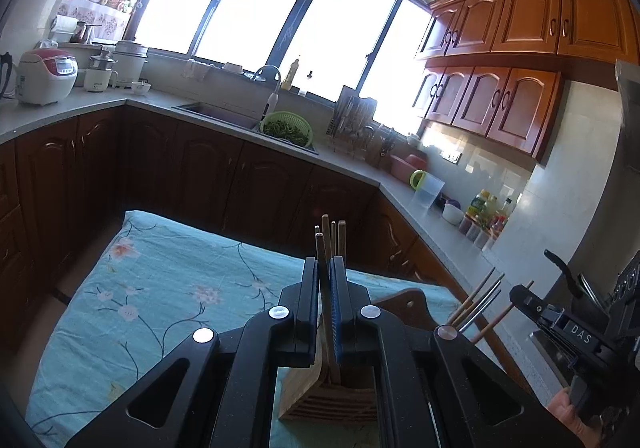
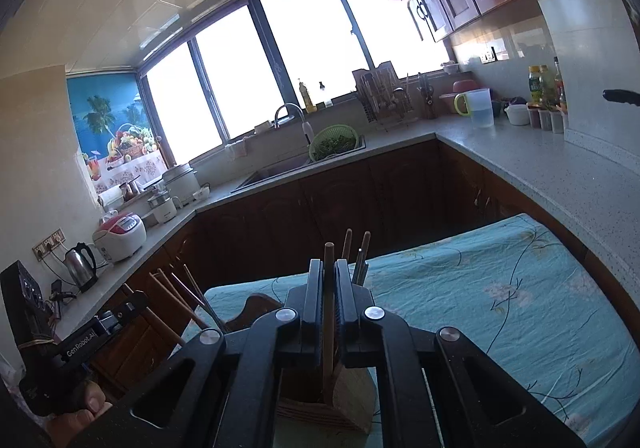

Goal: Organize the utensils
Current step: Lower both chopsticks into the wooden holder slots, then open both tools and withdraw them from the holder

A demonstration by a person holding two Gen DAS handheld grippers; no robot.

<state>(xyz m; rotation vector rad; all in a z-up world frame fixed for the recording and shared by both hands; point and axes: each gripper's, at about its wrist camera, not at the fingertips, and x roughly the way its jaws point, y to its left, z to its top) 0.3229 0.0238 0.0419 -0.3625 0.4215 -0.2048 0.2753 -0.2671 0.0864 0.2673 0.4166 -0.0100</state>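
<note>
In the left wrist view my left gripper [image 1: 325, 262] is shut on a pale wooden chopstick [image 1: 320, 244]. The stick runs down into a wooden utensil holder [image 1: 328, 396] on the teal floral tablecloth [image 1: 168, 288]. Several more chopsticks [image 1: 338, 236] stand up behind it. In the right wrist view my right gripper [image 2: 329, 264] is shut on a dark brown chopstick [image 2: 329, 312], above a wooden holder [image 2: 336, 404]. Wooden and metal chopsticks [image 2: 360, 260] stand just past it. Each gripper shows in the other's view: the right gripper [image 1: 520, 294], the left gripper [image 2: 136, 300].
A brown wooden piece [image 1: 404, 300] lies on the cloth between the grippers. The L-shaped counter holds a rice cooker [image 1: 46, 76], a sink with a green colander [image 1: 287, 128], a dish rack [image 1: 356, 120], a clear jug [image 1: 428, 192] and bottles [image 1: 486, 214]. A kettle [image 2: 82, 262] stands at left.
</note>
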